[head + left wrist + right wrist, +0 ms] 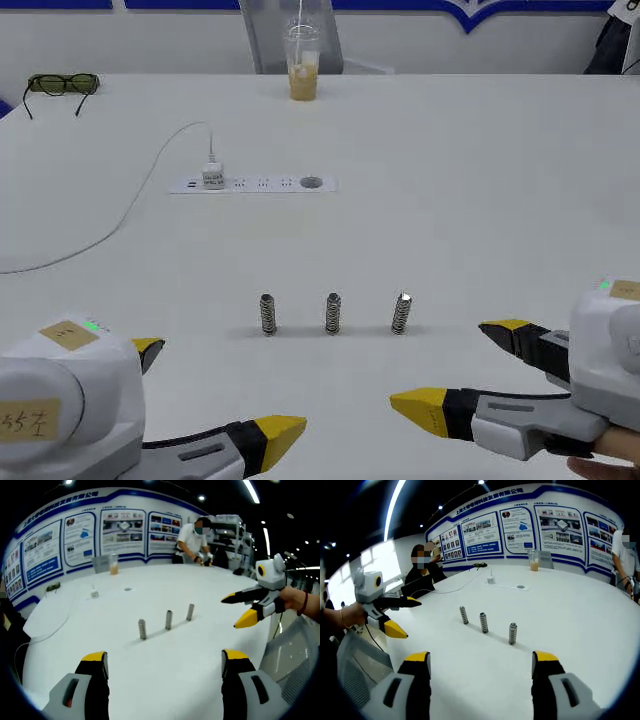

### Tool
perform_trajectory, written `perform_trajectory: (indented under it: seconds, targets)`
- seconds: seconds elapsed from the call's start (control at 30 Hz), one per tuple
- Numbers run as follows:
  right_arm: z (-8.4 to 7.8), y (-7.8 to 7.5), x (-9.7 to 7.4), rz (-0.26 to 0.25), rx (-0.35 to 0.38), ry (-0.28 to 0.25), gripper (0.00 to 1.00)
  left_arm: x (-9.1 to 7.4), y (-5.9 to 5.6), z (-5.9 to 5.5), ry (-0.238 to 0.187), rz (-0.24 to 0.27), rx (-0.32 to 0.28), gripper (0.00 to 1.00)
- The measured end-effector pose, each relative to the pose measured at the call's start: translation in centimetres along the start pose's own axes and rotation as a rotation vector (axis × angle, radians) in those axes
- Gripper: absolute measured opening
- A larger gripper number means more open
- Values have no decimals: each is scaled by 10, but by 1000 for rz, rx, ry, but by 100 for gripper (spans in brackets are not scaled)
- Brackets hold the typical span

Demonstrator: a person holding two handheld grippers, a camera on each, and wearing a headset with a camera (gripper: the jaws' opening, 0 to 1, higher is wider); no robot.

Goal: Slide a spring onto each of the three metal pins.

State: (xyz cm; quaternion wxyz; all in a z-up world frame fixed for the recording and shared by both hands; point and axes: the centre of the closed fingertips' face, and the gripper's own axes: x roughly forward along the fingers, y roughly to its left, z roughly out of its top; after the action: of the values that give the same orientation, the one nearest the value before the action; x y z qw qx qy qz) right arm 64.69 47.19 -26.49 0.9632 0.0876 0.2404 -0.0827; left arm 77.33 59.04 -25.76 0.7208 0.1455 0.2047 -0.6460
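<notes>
Overall: the job looks finished, since three coils stand upright in a row on the white table (480,200) and no loose spring lies anywhere on it.
Left spring (268,314): upright, apparently seated on its pin.
Middle spring (333,313): upright, level with its neighbours and clear of both.
Right spring (401,314): leans slightly in the head view, with a bright pin tip (403,298) poking out at the top.
Pins: otherwise hidden inside the coils, so how fully each spring has dropped cannot be told.
Left gripper (215,390): jaws spread wide with nothing between them, held low and near the person, well short of the row.
Right gripper (455,365): also wide open and empty, off to the right of the right spring and touching nothing.
Left to do: judging from this, nothing but a check that the leaning coil sits fully down.
Far side of table: power strip (255,184), drink cup (303,70) and glasses (62,84), all well apart from the work.
</notes>
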Motion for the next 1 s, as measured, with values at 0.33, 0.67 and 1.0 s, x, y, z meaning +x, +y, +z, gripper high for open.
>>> perform_trajectory:
  seconds: [0.33,0.67,1.0]
  targets:
    - [-8,10,-6,4,-30,21,88,-4,-3,-2,-1,4,-2,96]
    - [-6,15,-9,4,-17,4,88,-8,-4,-5,-4,8,-8,97]
    - [-8,15,-10,-10,-33,4,88,-9,-5,-8,1,10,-11,96]
